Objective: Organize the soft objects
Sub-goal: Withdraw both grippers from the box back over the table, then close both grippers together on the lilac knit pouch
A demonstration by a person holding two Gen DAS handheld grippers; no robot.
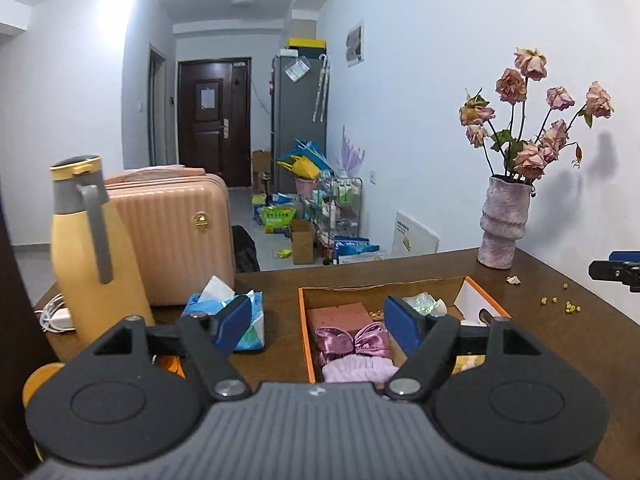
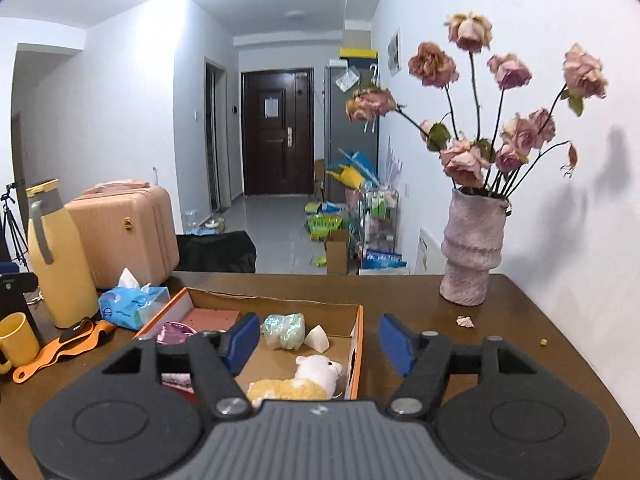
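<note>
An orange-walled cardboard box lies on the dark wooden table. In the left wrist view it holds a purple satin bow, a pink fluffy piece and a reddish block. My left gripper hangs open above the box's left wall, with nothing between its blue pads. The right wrist view shows the same box with a white and yellow plush sheep, an iridescent bundle and a white wedge. My right gripper is open and empty over the box's right side.
A yellow flask, a pink suitcase and a blue tissue pack stand left of the box. A vase of dried roses stands at the back right near the wall. A yellow mug and an orange strap lie at the left.
</note>
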